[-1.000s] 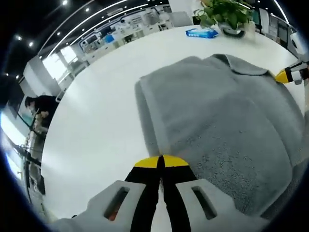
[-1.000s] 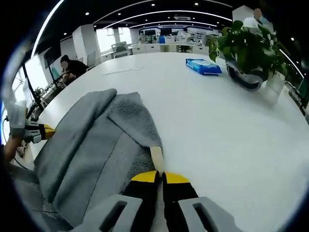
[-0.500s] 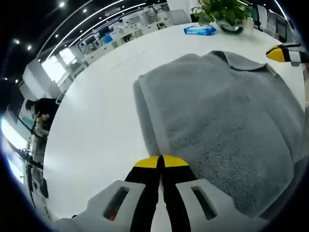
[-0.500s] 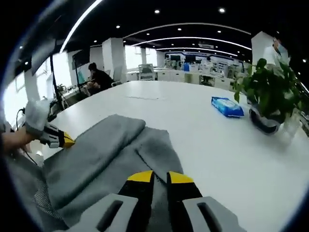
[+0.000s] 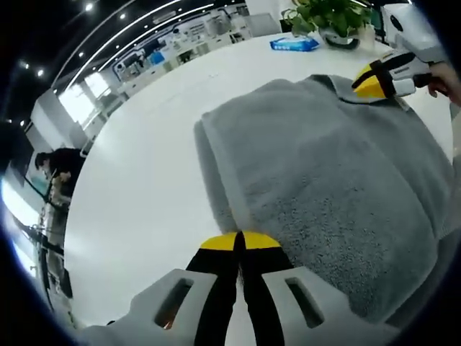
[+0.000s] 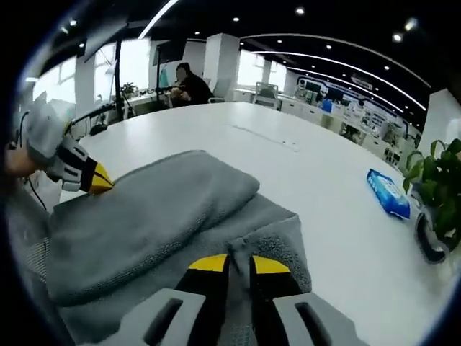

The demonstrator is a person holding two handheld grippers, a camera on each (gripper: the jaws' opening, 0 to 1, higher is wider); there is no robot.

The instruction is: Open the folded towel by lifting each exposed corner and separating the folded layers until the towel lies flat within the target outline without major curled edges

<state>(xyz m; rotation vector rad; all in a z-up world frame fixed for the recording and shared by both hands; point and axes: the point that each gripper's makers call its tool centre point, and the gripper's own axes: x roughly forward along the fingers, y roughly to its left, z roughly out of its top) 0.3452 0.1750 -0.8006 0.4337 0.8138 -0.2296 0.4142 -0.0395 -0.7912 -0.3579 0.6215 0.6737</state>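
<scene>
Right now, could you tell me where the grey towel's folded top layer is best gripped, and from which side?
Grip the grey towel at the free edge of its upper layer, the rounded fold in front of the right gripper. Come from the bare table side, low and level. That edge stands proud of the layer beneath, so a jaw can probably slip under it alone.

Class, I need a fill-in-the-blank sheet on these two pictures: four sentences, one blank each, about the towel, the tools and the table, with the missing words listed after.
1. The towel lying on the white table is ____ in colour.
2. The right tool is shut on a ____ of the towel, which shows between its tips.
3. The tips of the left tool are coloured ____.
4. Beyond the towel, next to the potted plant, lies a ____ packet.

Missing words: grey; fold; yellow; blue
</scene>
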